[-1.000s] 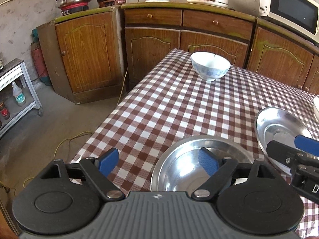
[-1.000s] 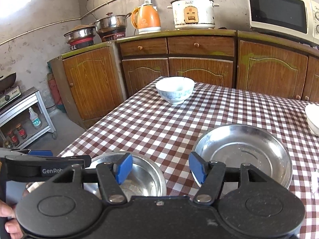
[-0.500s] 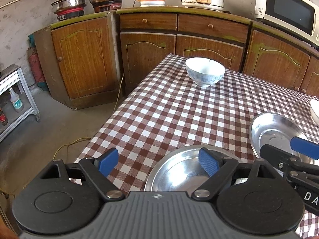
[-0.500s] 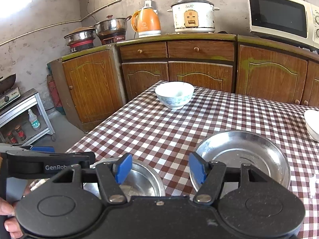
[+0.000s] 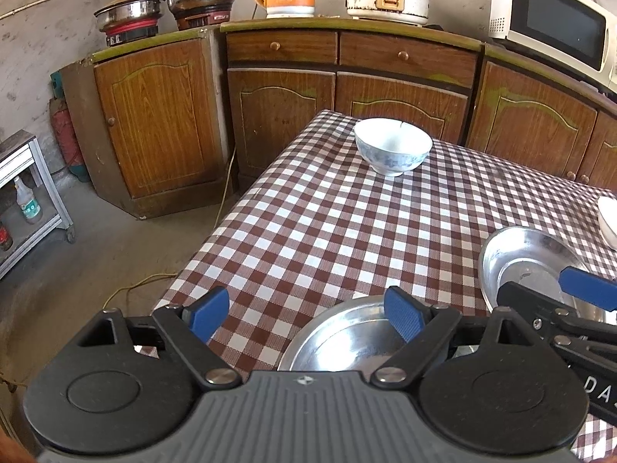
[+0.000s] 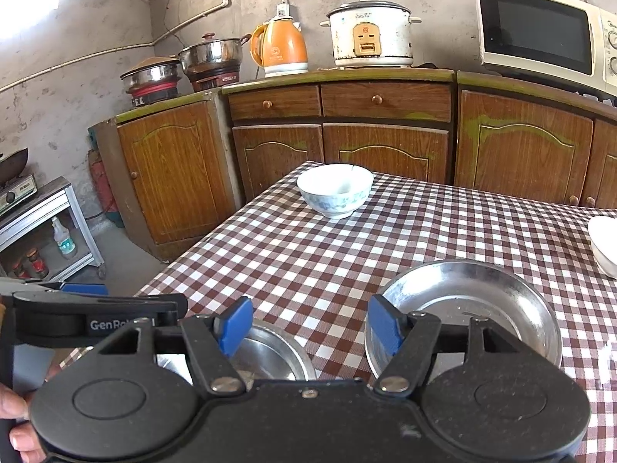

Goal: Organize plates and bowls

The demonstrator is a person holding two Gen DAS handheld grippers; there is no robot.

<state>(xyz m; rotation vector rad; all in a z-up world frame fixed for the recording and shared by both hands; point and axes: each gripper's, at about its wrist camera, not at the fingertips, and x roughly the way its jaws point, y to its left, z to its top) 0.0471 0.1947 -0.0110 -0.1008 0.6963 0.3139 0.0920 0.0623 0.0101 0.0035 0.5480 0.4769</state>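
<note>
Orange kettle point(image 6: 280, 49), rice cooker point(image 6: 371, 34), microwave point(image 6: 541, 34), wooden cabinets point(image 6: 385, 154), checkered tablecloth point(image 6: 347, 254)

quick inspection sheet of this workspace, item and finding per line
surface: table under a brown and white checked cloth
job's things: two steel plates, near plate and right plate; white bowl far side; second white bowl at right edge, cut off
clutter: nothing seen on the table
grippers: left gripper open, empty; right gripper jaws opening, nothing between them
cables: yellow cord on floor
surroundings: cabinets, kettle, rice cooker, microwave, pots
</note>
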